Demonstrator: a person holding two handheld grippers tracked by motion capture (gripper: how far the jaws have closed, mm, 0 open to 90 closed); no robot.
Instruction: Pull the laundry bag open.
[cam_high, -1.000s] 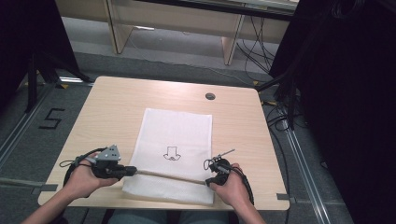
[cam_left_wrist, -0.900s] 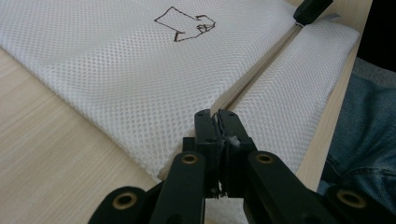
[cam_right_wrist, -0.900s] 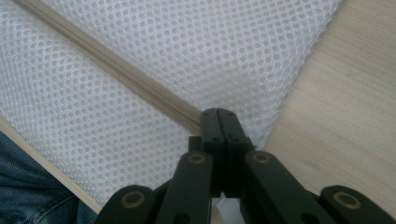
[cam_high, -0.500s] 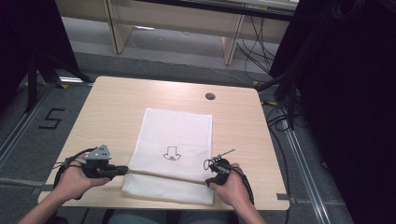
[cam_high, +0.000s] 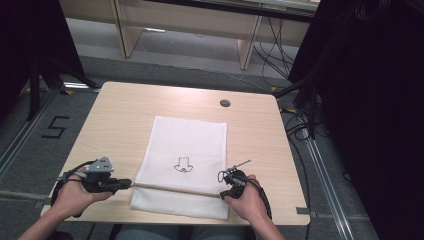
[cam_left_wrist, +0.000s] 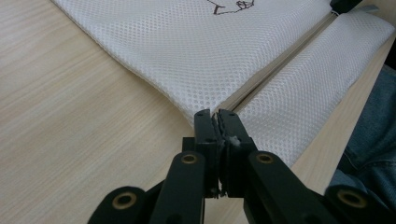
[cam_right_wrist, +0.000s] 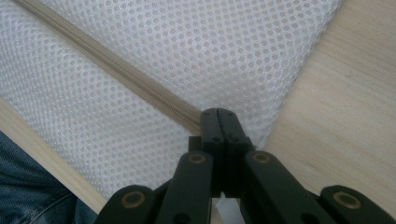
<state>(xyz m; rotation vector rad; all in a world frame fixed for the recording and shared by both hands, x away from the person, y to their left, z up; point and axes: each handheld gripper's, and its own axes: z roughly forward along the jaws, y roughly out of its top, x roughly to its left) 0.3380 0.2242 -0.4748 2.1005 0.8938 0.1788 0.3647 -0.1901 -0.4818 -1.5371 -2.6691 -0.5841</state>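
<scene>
A white mesh bag (cam_high: 187, 145) with a small black drawing lies flat in the middle of the wooden table (cam_high: 115, 120). A beige zipper (cam_high: 175, 189) crosses it near the front edge and looks pulled straight. My left gripper (cam_high: 131, 184) is shut on the bag at the zipper's left end. In the left gripper view its jaws (cam_left_wrist: 215, 114) pinch the fabric where the zipper (cam_left_wrist: 280, 60) starts. My right gripper (cam_high: 222, 194) is shut on the bag at the zipper's right end. Its closed jaws (cam_right_wrist: 218, 112) meet the zipper (cam_right_wrist: 116, 74) at the bag's corner.
A round cable hole (cam_high: 225, 103) sits in the table behind the bag. The bag's front strip reaches almost to the table's near edge, with the person's jeans (cam_left_wrist: 369, 158) just beyond. Bare wood lies to the left and right of the bag.
My left gripper has shifted a little to the left, drawing the zipper's left end with it. The right gripper has stayed where it was.
</scene>
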